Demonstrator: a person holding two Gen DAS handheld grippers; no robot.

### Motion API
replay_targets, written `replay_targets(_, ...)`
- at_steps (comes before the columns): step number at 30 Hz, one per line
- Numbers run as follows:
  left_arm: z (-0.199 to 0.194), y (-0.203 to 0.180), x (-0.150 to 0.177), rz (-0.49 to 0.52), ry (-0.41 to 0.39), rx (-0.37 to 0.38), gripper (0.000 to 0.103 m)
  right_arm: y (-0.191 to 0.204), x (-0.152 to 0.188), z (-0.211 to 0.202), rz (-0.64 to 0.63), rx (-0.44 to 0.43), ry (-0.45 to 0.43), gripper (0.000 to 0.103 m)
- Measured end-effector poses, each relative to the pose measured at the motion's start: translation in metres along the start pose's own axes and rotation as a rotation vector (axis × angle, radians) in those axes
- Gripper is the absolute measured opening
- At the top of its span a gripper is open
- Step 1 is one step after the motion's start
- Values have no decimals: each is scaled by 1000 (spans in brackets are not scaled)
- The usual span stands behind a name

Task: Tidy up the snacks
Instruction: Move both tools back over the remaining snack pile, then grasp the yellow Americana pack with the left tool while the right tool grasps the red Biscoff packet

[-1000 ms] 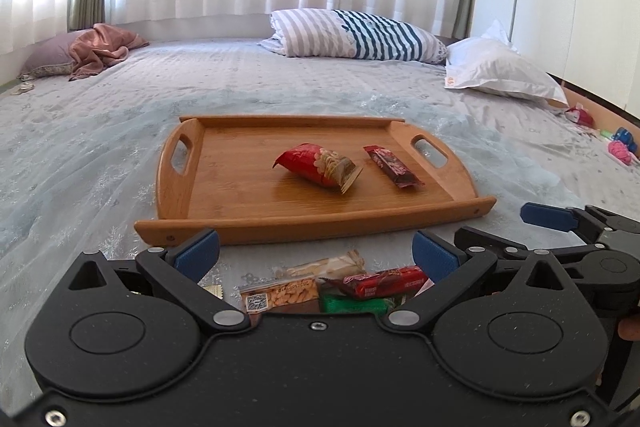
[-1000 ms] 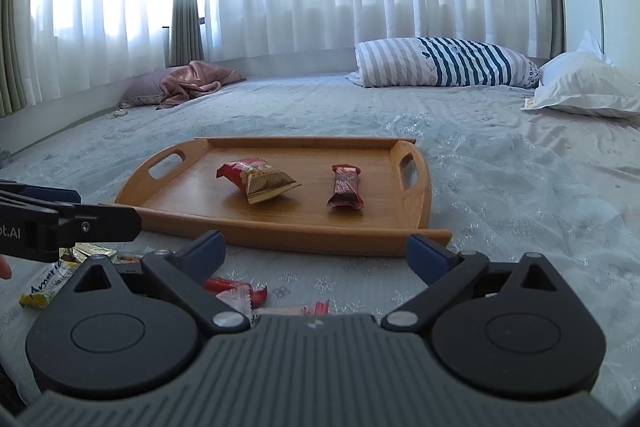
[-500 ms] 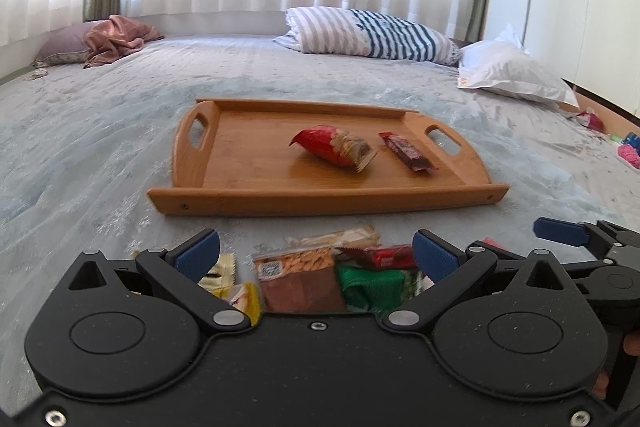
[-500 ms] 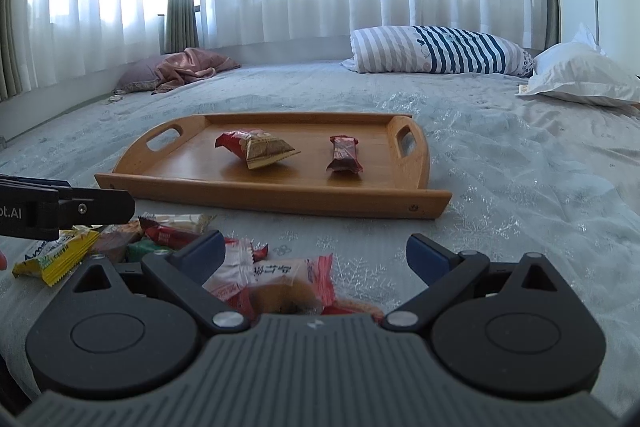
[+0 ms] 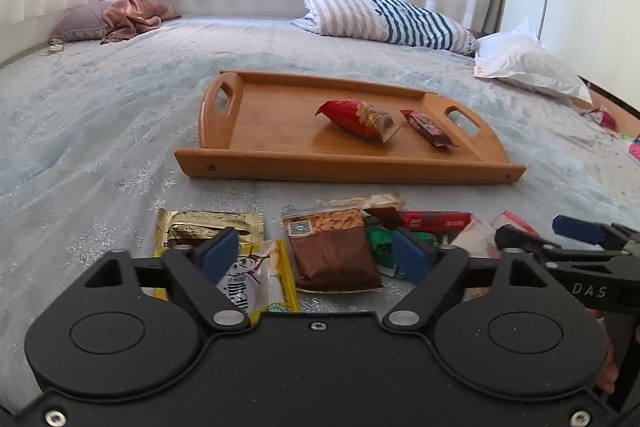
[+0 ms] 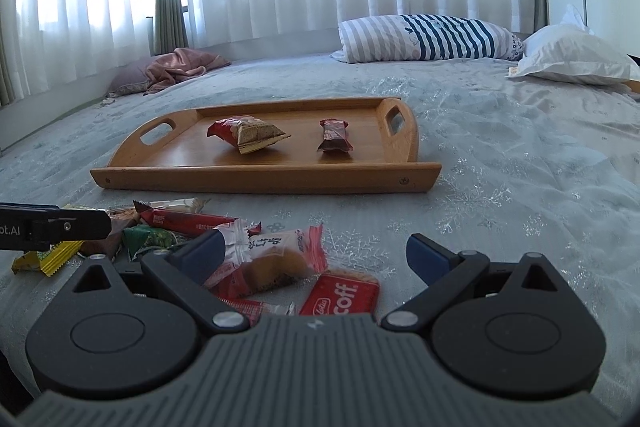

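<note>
A wooden tray [image 5: 280,163] [image 6: 256,175] lies on the bed and holds a red snack bag [image 5: 356,117] [image 6: 246,134] and a dark red bar [image 5: 430,128] [image 6: 335,135]. Several loose snacks lie in front of it. My left gripper [image 5: 316,253] is open over a brown peanut packet [image 5: 332,251], with a yellow packet [image 5: 256,279] and a gold packet [image 5: 208,225] to its left. My right gripper [image 6: 316,251] is open over a pink-wrapped cake [image 6: 272,259] and a red Lotus biscuit packet [image 6: 340,295]. A long red bar [image 6: 188,221] lies further left.
A striped pillow [image 5: 384,21] and a white pillow [image 5: 528,67] lie at the back right. A pink blanket [image 5: 132,15] lies at the back left by the curtains. The grey bedspread [image 6: 520,167] stretches right of the tray.
Both grippers have drawn back and tilted down, so the loose snacks in front of the tray have come into view between the fingers. Both stay open.
</note>
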State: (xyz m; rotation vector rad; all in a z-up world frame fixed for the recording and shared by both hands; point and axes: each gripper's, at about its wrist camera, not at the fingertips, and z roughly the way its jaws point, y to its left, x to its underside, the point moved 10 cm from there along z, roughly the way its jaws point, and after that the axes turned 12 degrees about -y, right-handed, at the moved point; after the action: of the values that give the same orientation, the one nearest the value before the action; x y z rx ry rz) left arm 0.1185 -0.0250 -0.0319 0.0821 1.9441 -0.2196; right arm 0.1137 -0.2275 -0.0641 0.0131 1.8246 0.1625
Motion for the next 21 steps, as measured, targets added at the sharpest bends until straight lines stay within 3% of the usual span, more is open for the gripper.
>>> replay_targets(3,-6,0,-2,12,-12,-10,72,-2,-1,-6,17,3,-7,100)
replay_targets(7,-20,15,-5,32,-50,-83,75,-9,-2,-17,59,30,-23,94)
replay_targets(9,-24,24,-3,25,-52,-115,82,-14,-1,-22,75,55,-30,87)
replay_targets(14,-22,42,10,-13,-11,-165,86,-23,3,-29,41,132,-27,69)
replay_targets(21,-14,42,27,-49,44,-140,88,-15,16,-26,28,125,11,63)
